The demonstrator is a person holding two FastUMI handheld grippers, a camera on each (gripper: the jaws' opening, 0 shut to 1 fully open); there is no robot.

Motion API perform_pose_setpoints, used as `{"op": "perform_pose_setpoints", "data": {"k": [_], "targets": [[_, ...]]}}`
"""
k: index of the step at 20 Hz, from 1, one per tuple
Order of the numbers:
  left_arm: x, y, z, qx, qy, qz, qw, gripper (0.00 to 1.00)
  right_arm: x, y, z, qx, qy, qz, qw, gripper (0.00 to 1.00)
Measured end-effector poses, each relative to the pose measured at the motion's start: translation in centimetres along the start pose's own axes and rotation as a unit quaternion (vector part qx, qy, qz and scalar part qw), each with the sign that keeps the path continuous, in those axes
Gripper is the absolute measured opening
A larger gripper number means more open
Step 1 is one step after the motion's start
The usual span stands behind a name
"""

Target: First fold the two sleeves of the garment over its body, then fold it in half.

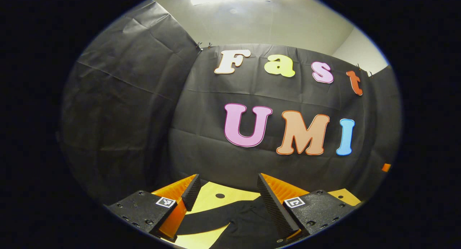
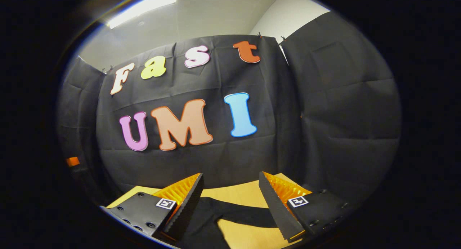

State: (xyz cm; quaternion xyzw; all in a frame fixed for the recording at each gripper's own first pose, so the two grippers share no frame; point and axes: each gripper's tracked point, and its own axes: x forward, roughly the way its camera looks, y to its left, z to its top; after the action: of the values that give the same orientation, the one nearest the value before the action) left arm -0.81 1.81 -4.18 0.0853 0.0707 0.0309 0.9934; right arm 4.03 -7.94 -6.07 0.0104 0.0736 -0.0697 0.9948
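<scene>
— Two sleeves to fold, right? Where is the shirt?

— The black, soft cloth garment (image 1: 230, 220) lies flat on the yellow wooden table (image 1: 212, 198), low down and close to us. In the left gripper view one long black sleeve (image 1: 205, 222) sticks out to the side across the yellow top. In the right gripper view the other sleeve (image 2: 245, 213) sticks out too.

— So nothing is folded yet?

— I think not. Both sleeves lie spread out, away from the body part.

— What are the tools doing?

— The left gripper (image 1: 227, 191) has its two fingers wide apart, with nothing between them. The right gripper (image 2: 230, 191) is wide apart as well, and holds nothing.

— Why are they up so high?

— My guess: they point at the black cloth wall (image 1: 144, 115), above the shirt, so they can come down with room to pinch. Spread fingers can slip around thin cloth.

— And next?

— Probably each one goes down to a sleeve end. Thin cloth is floppy, so it may slide or bunch.
</scene>
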Motion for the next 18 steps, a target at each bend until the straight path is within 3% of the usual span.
{"op": "perform_pose_setpoints", "data": {"k": [10,12,14,15,18], "targets": [[-0.6,0.6,0.3,0.031,-0.006,0.06,0.998,0.92,6.0,-11.1,-11.2,-0.004,0.113,-0.07,0.991,0.97],[-0.7,0.6,0.8,0.041,-0.009,0.069,0.997,0.93,7.2,-13.0,-14.2,0.002,0.149,-0.081,0.985,0.94],[-0.6,0.4,1.2,0.044,-0.015,0.078,0.996,0.92,8.4,-15.0,-16.6,0.009,0.168,-0.098,0.981,0.98],[-0.7,0.3,1.5,0.041,-0.018,0.083,0.996,0.92,9.2,-16.0,-18.2,0.013,0.181,-0.108,0.977,0.93],[-0.7,-0.2,1.3,0.034,-0.015,0.085,0.996,0.92,10.1,-18.0,-22.3,0.031,0.23,-0.12,0.965,0.98]]}}
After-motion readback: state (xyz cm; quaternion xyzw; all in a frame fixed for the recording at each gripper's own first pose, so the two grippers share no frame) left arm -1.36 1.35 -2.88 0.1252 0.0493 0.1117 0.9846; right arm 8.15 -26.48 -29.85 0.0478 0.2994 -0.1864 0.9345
